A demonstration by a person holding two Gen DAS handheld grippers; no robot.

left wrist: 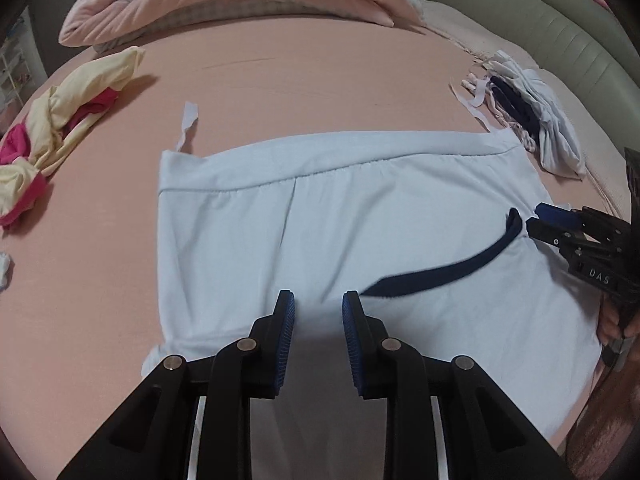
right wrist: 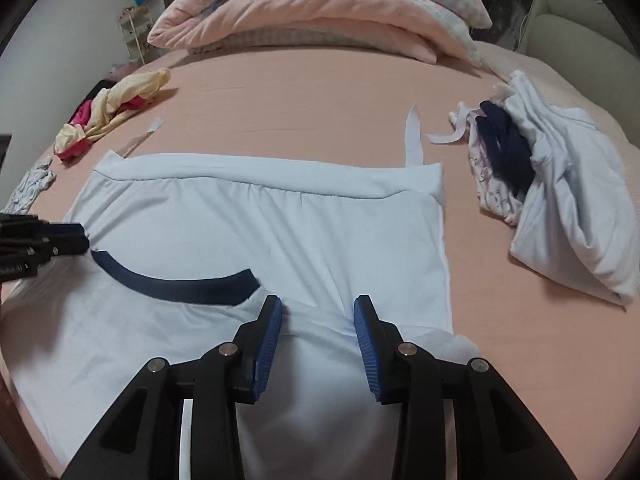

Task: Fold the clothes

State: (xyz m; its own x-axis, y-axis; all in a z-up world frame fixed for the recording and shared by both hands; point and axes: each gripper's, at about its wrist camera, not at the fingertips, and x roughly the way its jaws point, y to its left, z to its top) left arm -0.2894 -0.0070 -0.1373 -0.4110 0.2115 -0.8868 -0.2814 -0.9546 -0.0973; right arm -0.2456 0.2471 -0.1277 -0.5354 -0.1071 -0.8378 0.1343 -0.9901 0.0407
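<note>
A pale blue garment (left wrist: 280, 220) (right wrist: 300, 240) lies spread flat on the pink bed sheet (left wrist: 320, 80) (right wrist: 300, 92). Thin white straps (right wrist: 414, 140) stick out at its far corners. A navy strap (left wrist: 460, 268) (right wrist: 180, 286) curves across its near half between the two grippers. My left gripper (left wrist: 318, 300) (right wrist: 85, 236) sits low on the cloth with its jaws narrow, and fabric fills the gap between them. My right gripper (right wrist: 318, 304) (left wrist: 534, 220) stands open over the garment's near right part, its pads clear of the cloth.
A crumpled yellow and pink garment (left wrist: 72, 120) (right wrist: 116, 108) lies at the far left. To the right is a heap of white, pale blue and navy clothes (left wrist: 540, 120) (right wrist: 560, 200). A folded pink duvet (left wrist: 240, 0) (right wrist: 320, 8) lies across the back.
</note>
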